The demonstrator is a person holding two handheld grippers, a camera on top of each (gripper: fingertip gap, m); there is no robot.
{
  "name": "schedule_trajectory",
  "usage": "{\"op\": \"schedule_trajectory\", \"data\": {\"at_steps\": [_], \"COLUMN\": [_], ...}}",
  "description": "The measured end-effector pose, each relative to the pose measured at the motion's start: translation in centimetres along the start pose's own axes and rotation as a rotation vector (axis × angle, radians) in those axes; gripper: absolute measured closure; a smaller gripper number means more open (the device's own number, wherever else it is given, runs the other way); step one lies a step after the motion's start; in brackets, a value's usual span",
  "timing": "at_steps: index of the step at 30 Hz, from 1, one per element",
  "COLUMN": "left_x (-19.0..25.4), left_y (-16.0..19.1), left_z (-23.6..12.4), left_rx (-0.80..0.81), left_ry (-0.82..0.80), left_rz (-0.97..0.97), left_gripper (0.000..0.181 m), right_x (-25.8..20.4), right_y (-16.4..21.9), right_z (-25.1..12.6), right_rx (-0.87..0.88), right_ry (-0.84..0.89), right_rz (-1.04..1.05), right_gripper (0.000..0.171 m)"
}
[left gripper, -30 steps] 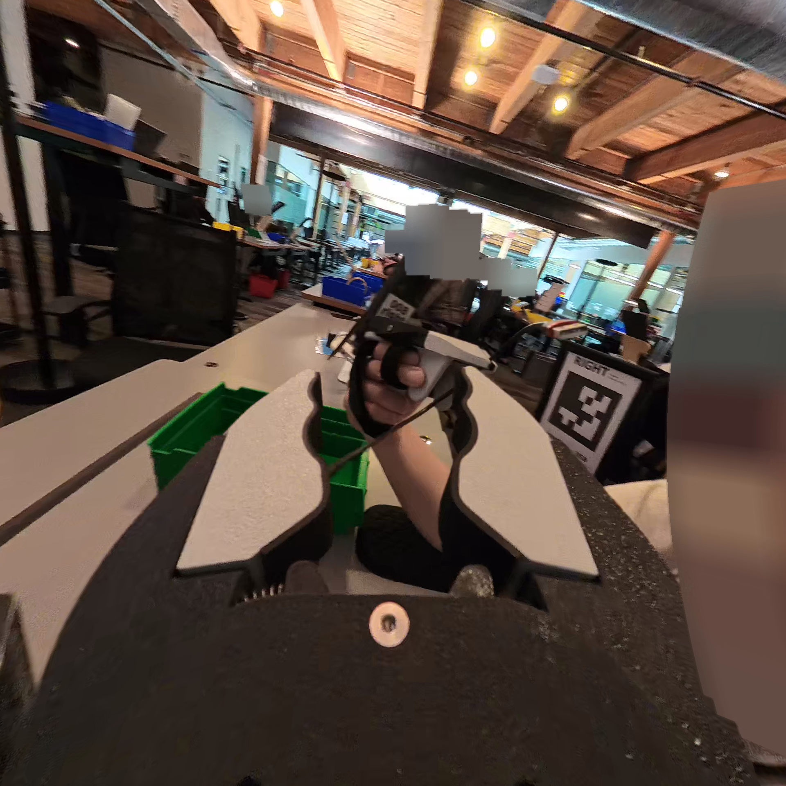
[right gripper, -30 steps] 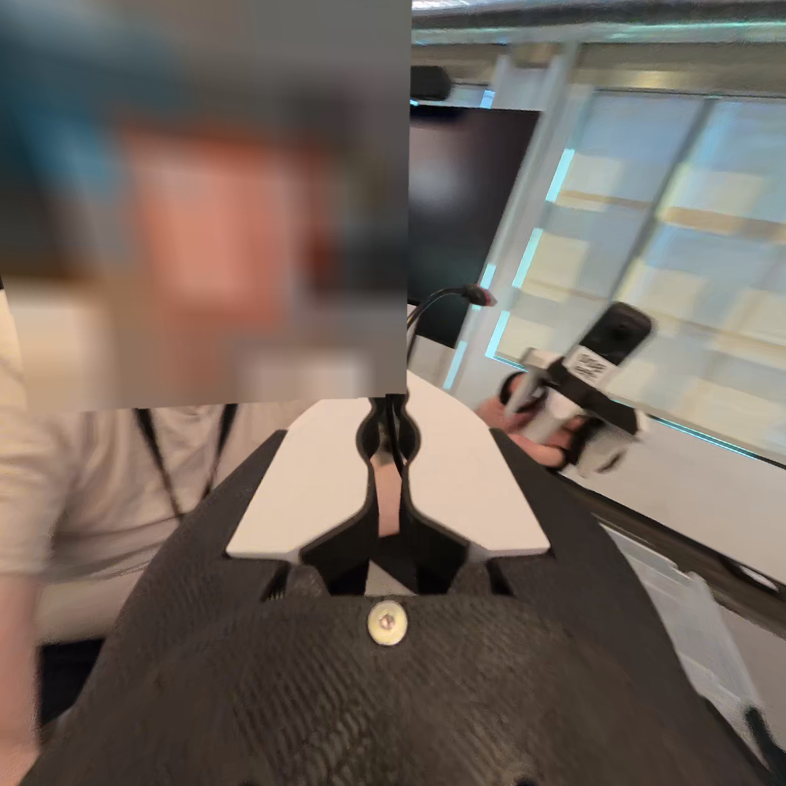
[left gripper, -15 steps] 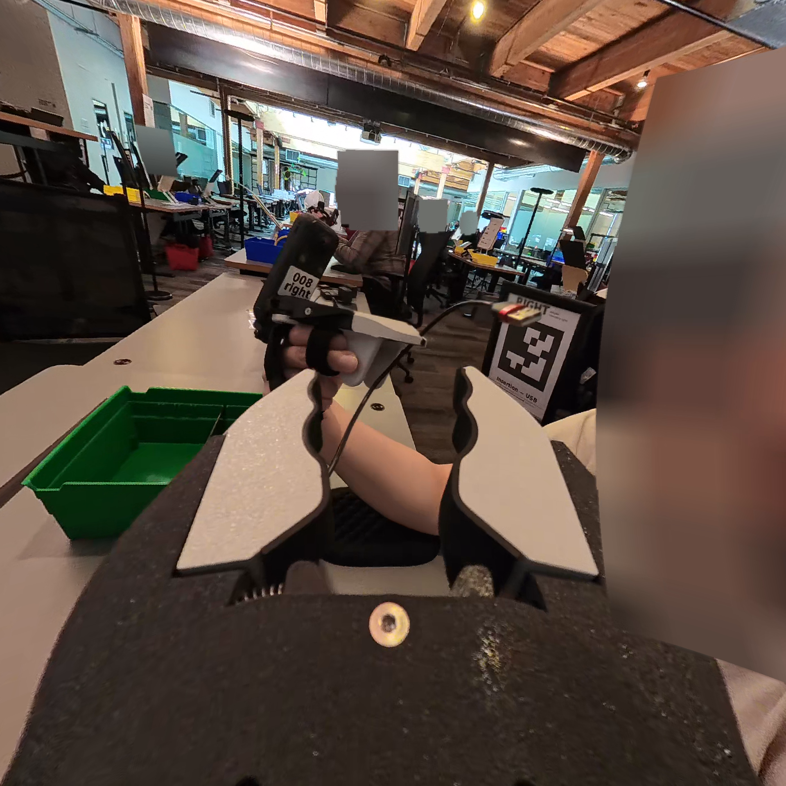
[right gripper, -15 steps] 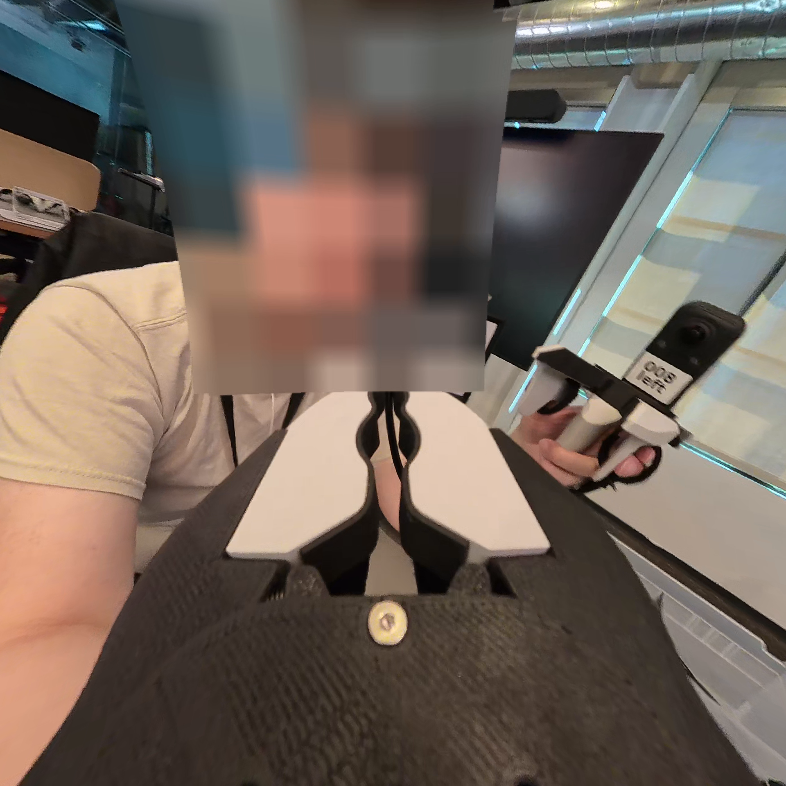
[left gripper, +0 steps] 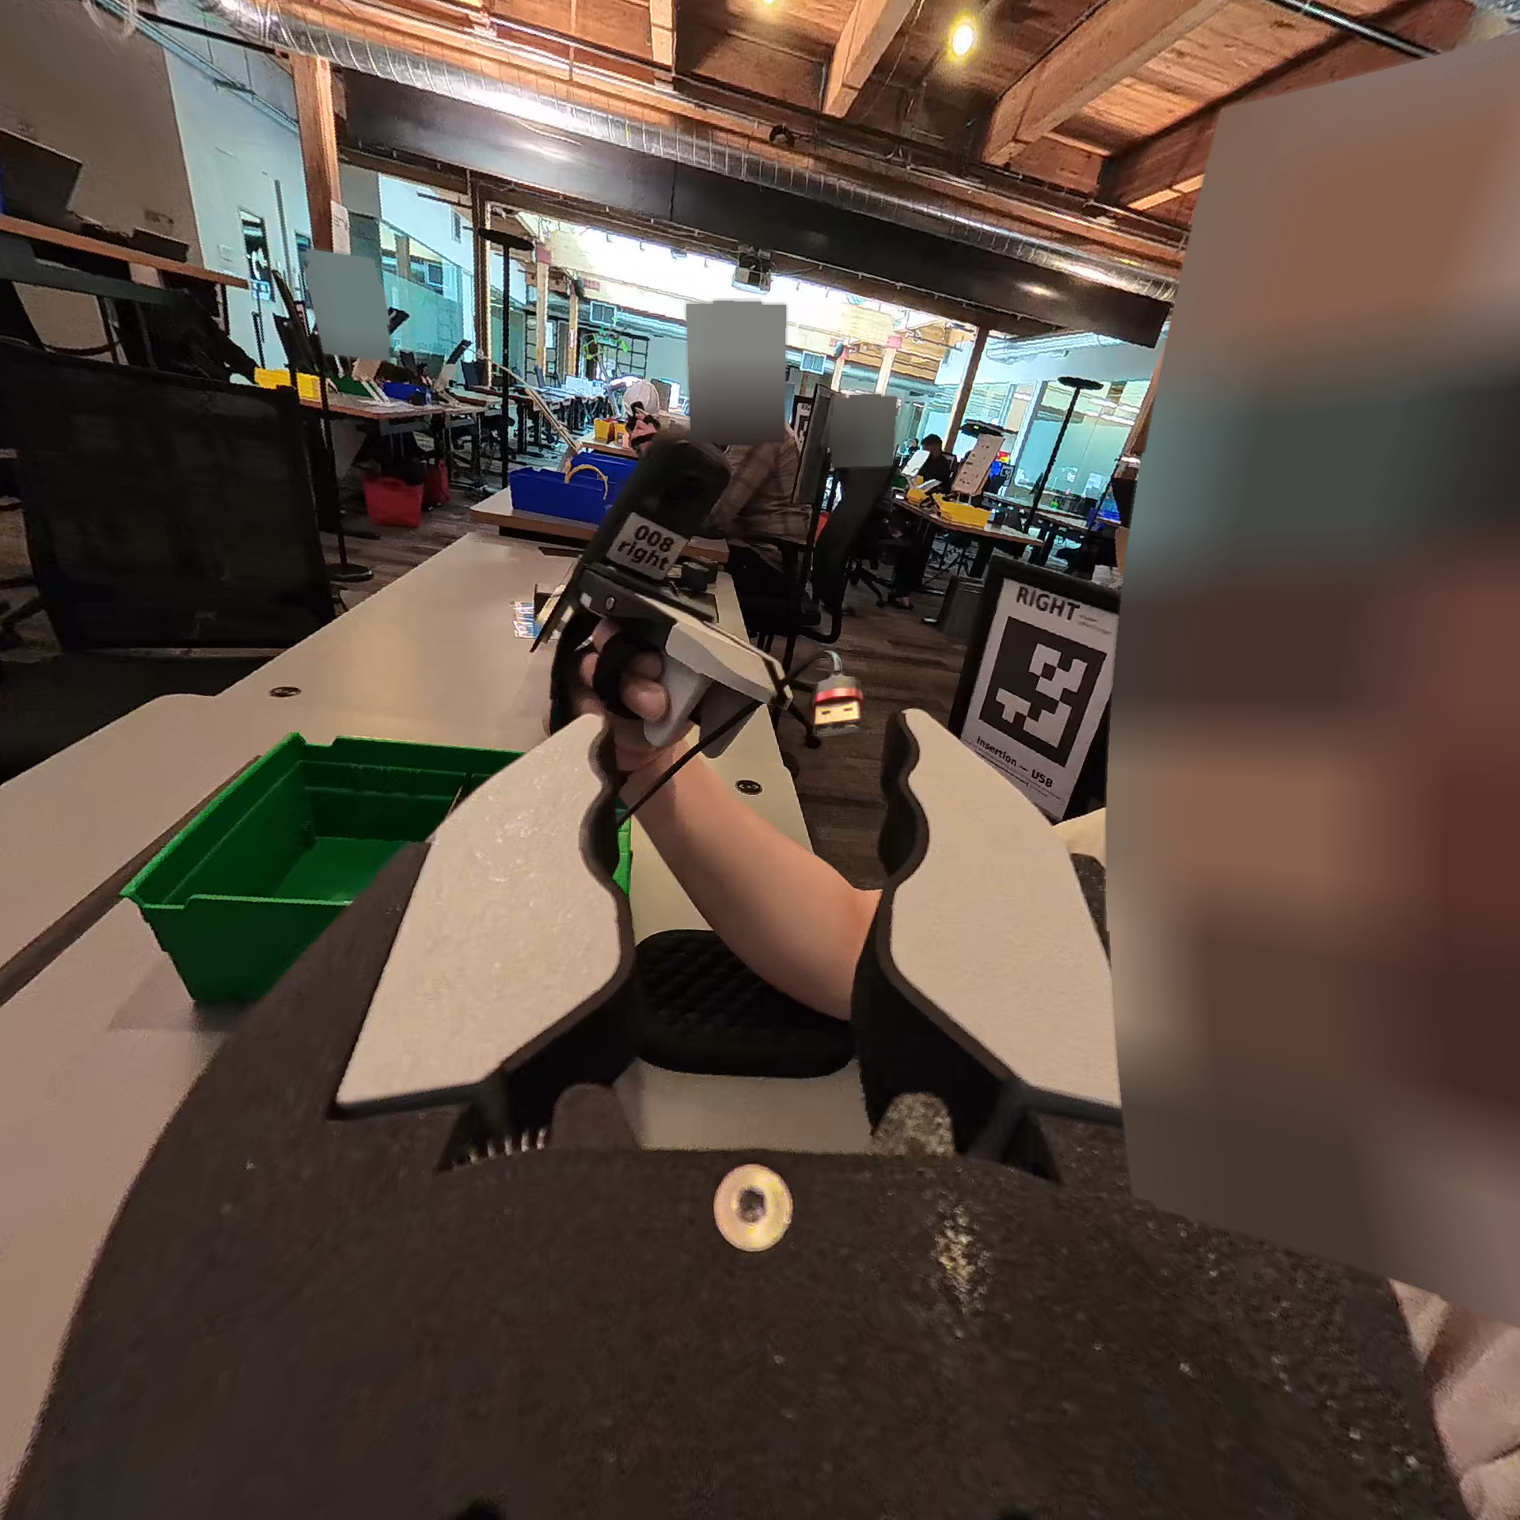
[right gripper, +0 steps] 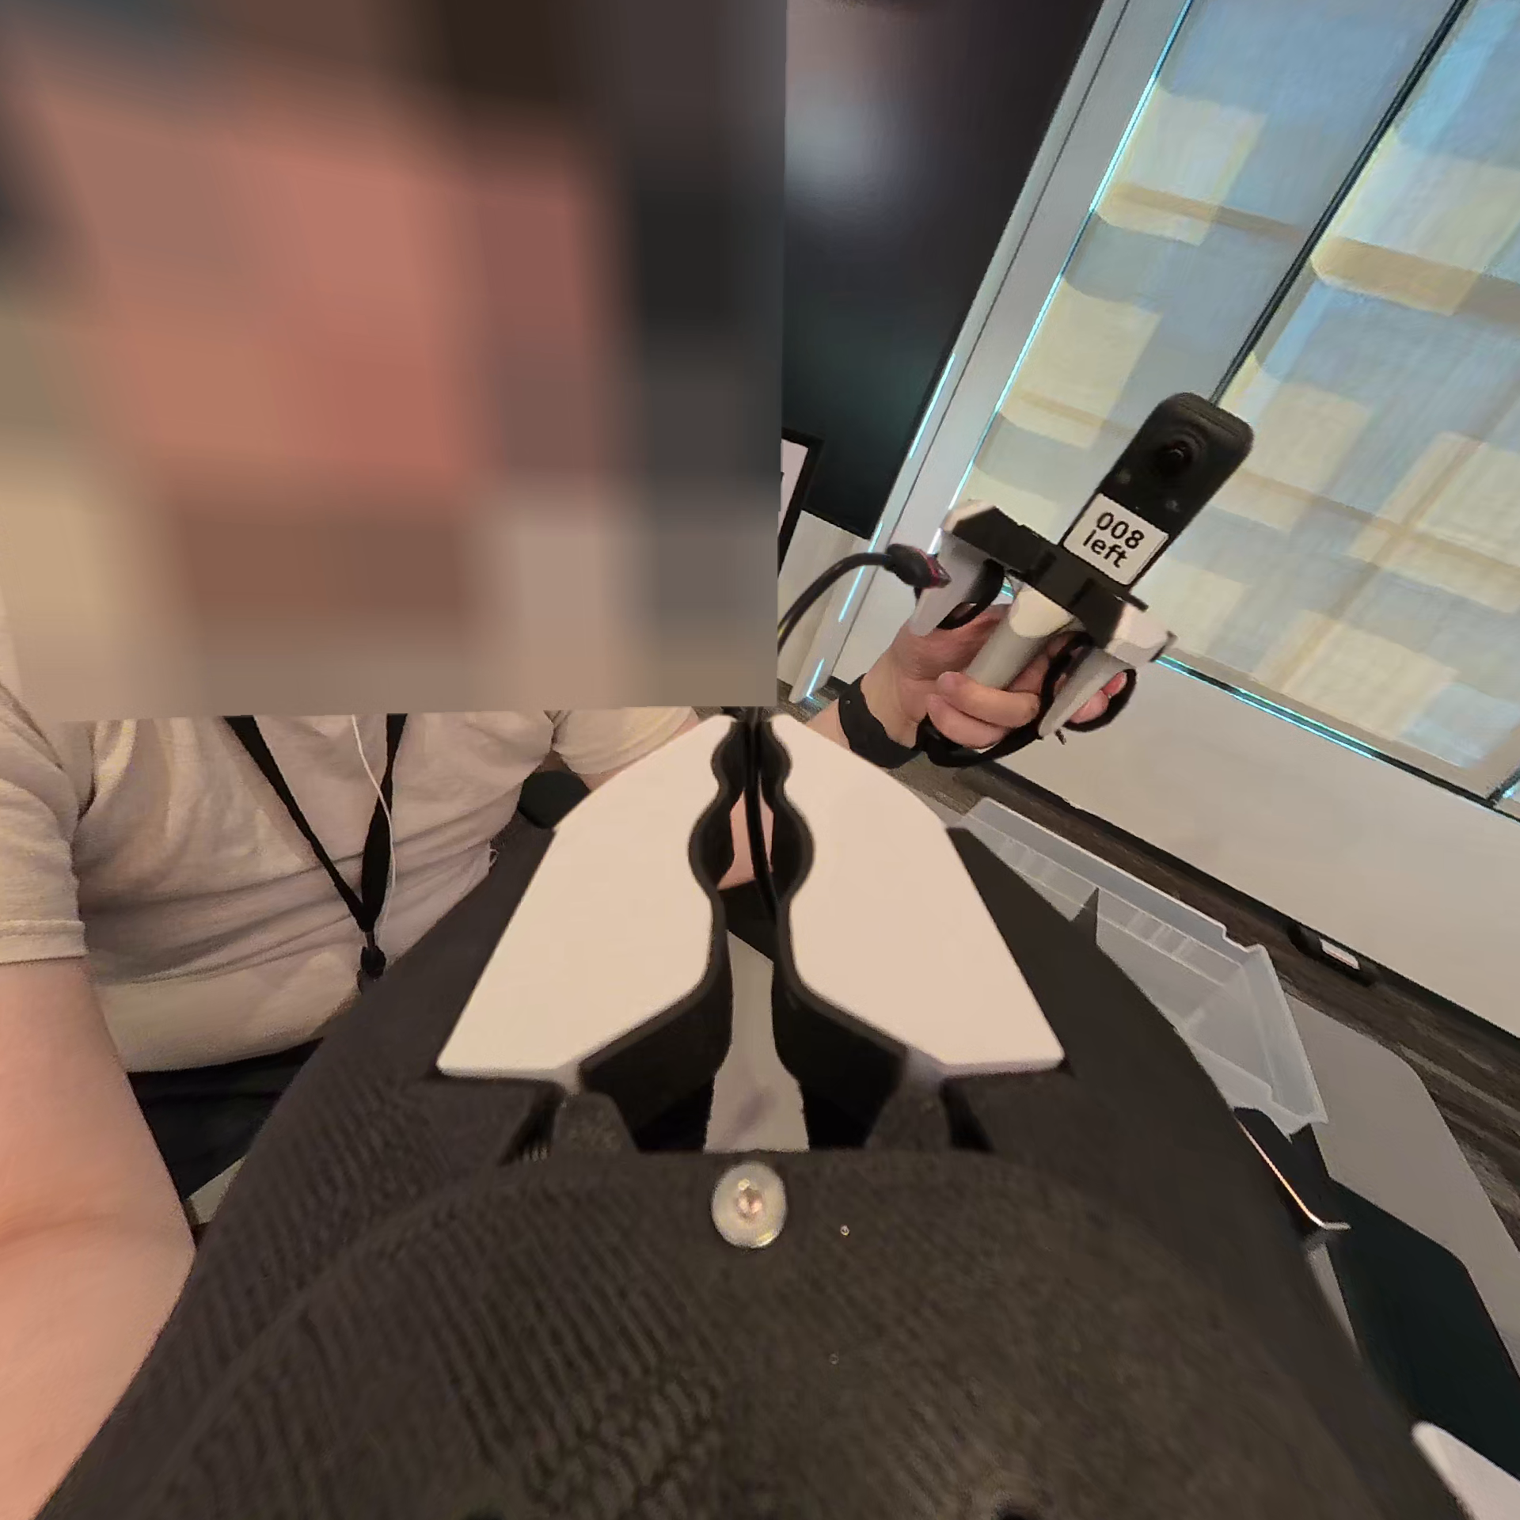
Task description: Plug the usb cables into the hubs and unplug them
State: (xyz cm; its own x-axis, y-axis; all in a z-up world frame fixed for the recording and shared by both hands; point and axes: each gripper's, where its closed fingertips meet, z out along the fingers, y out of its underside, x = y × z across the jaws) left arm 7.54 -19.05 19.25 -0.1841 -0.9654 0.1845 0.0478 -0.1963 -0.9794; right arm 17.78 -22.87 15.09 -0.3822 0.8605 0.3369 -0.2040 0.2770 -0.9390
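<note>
My right gripper (right gripper: 753,736) is shut on a thin black usb cable (right gripper: 810,600). The cable rises past the fingertips and curves to a plug (right gripper: 917,567) with a red band. In the left wrist view the right gripper (left gripper: 765,699) is held up in a hand over the table, and the red and silver plug (left gripper: 837,703) hangs just past its tips. My left gripper (left gripper: 748,740) is open and empty, its fingers on either side of the person's forearm. It also shows farther off in the right wrist view (right gripper: 1061,617). No hub is in view.
A green bin (left gripper: 271,855) sits on the pale table (left gripper: 395,658) at the left. A clear plastic bin (right gripper: 1151,946) lies at the right. A black and white marker sign (left gripper: 1040,691) stands beyond the table's edge. The person's torso is close behind both grippers.
Both views have swung. The plug has come lower and nearer the right gripper's tips. The left gripper stays open and the right stays shut on the cable.
</note>
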Motion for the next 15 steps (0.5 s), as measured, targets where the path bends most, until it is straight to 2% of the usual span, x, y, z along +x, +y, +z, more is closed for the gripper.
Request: {"op": "schedule_trajectory", "data": {"at_steps": [1,7,12,15], "left_x": [-0.2,-3.7,-6.0,-5.7], "left_y": [0.0,0.9,0.3,-0.4], "left_z": [0.0,-0.1,-1.5,-2.0], "left_rx": [0.001,-0.002,0.094,0.150], "left_ry": [-0.001,-0.080,-0.112,-0.061], "left_rz": [-0.004,-0.118,-0.277,-0.314], "left_gripper": [0.119,0.111,0.115,0.120], "right_x": [0.2,2.5,4.7,5.3], "right_y": [0.1,1.0,1.6,2.1], "right_z": [-0.1,-0.4,-0.1,0.5], "right_rx": [-0.008,-0.109,-0.271,-0.366], "right_ry": [0.015,0.200,0.412,0.480], "right_rz": [0.001,-0.041,-0.183,-0.272], "right_gripper": [0.167,0.167,0.167,0.167]}}
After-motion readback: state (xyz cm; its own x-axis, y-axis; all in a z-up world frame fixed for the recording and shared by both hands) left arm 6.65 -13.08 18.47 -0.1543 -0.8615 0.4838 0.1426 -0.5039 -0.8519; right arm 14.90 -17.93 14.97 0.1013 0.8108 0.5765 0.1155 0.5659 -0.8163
